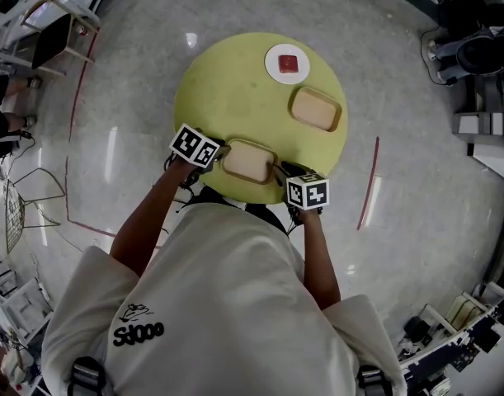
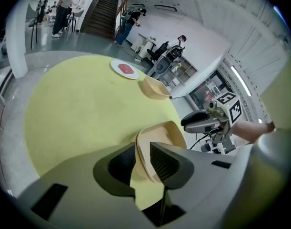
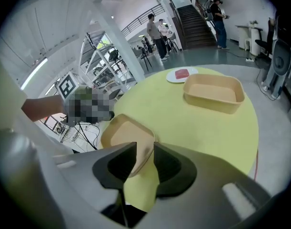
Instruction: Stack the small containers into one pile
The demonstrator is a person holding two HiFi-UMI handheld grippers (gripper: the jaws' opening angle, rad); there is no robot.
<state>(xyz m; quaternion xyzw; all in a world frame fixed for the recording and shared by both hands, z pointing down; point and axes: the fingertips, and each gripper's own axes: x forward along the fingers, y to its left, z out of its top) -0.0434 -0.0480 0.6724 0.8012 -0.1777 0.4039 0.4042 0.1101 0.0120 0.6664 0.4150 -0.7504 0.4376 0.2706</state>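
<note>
Container (image 1: 247, 162) at six o'clock on the table (image 1: 227, 81) has its rim loose between the parted jaws of my left gripper (image 2: 142, 159) and right gripper (image 3: 145, 161); I should clamp evenly before lifting toward two o'clock.

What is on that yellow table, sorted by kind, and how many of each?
Beige containers: 2, the near container and the far container
White plate: 1
Red piece on the plate: 1
Total: 4
</note>
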